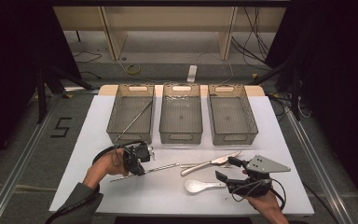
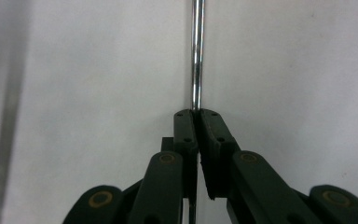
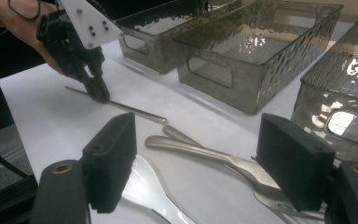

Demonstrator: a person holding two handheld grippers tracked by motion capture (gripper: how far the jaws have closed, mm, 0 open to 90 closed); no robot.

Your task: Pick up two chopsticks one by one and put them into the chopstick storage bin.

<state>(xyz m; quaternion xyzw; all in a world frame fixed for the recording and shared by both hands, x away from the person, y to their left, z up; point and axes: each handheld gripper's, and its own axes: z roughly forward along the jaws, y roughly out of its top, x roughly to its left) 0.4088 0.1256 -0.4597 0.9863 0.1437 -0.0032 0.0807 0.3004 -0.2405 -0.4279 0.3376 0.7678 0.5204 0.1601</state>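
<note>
While three bins [image 1: 181, 136] stand, one spoon [image 1: 200, 186]

**Table layout, near to far**

Far side of white table top [image 1: 270, 140]: three grey mesh plastic bins side by side, left [image 1: 131, 112], middle [image 1: 181, 113], right [image 1: 231, 114]; thin metal rod [image 1: 137, 117] inside left one. Nearer, left: slim metal chopstick [image 1: 161, 168]. Right of it: steel knife [image 1: 210, 163], with white ceramic spoon [image 1: 200, 185] before it.
</note>
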